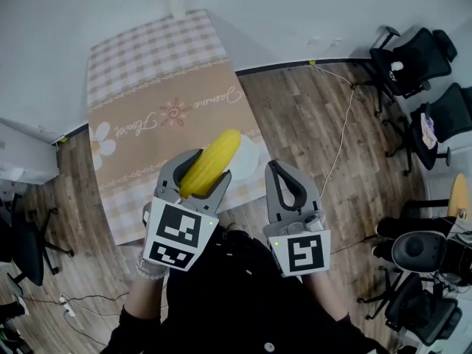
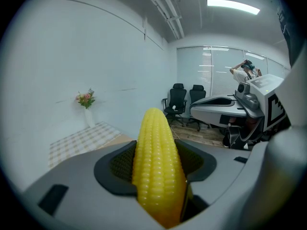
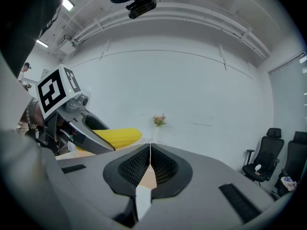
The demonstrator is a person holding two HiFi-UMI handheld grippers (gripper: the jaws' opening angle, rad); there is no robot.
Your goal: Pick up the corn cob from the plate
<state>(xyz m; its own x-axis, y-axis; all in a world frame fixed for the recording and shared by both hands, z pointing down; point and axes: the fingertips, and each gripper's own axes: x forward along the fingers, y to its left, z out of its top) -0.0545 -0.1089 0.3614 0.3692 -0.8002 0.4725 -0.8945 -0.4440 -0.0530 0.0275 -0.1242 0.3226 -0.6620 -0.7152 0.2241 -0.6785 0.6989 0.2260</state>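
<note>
Your left gripper (image 1: 204, 168) is clenched on the corn cob (image 1: 221, 150). The cob's tip sticks out past the jaws, and it is held up above the table (image 1: 147, 72). Just to its right, your right gripper (image 1: 284, 179) has its jaws pressed together with nothing between them.

Grey left tool (image 1: 206, 167), black sleeves (image 1: 136, 327)

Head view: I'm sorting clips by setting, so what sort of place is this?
Probably an office or lab room rather than a home: black office chairs stand along the right, a loose cable runs across the wood floor, and a clothed table sits against a bare white wall.
</note>
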